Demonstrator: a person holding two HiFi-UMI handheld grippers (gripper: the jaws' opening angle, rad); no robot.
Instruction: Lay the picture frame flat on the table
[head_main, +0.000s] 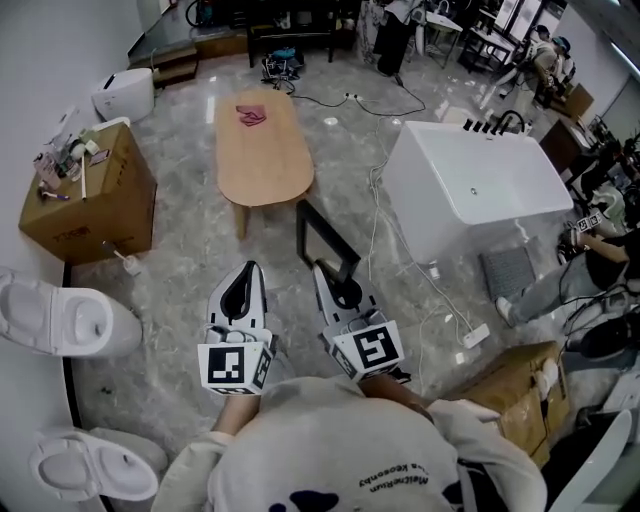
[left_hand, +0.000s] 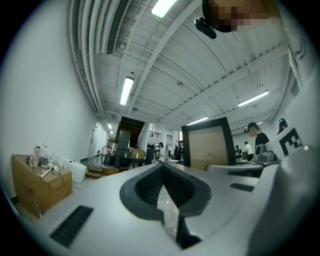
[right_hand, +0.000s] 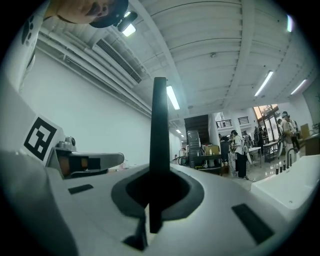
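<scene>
Beyond the picture frame, oval table, bathtub, cardboard box.

No wording can be read with confidence. The pale grey sweatshirt at the bottom of the head view bears a curved line of small dark lettering, too small and too turned to make out. The brown cardboard box shows faint red print on its side, also illegible. The cubes on the left gripper and right gripper carry black-and-white square code patterns, without letters or digits.
</scene>
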